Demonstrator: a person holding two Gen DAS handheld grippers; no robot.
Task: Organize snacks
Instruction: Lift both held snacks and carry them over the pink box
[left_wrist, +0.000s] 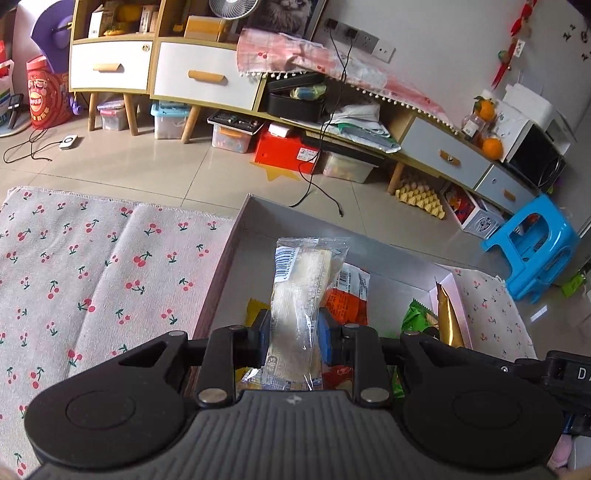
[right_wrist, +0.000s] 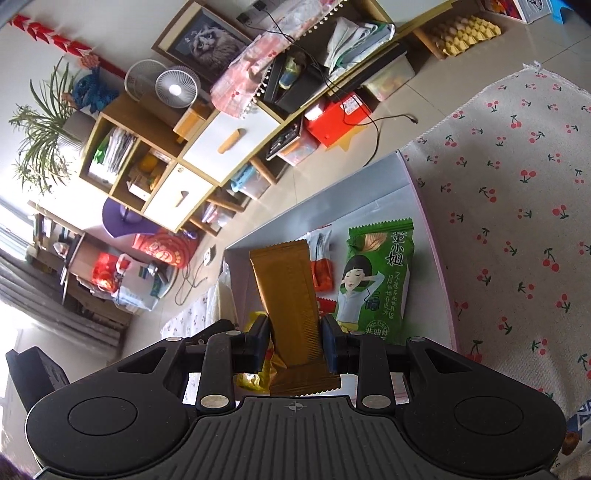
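Clamping a clear-wrapped pale snack bar (left_wrist: 295, 306) between its pads, the left gripper (left_wrist: 294, 341) holds it upright above the grey box (left_wrist: 236, 236), the wrapper rising ahead of the fingers. The right gripper (right_wrist: 294, 341) is clenched on a gold wrapper (right_wrist: 290, 295), above the same box, where a green packet (right_wrist: 376, 280) and an orange packet (right_wrist: 322, 275) lie on the bottom.
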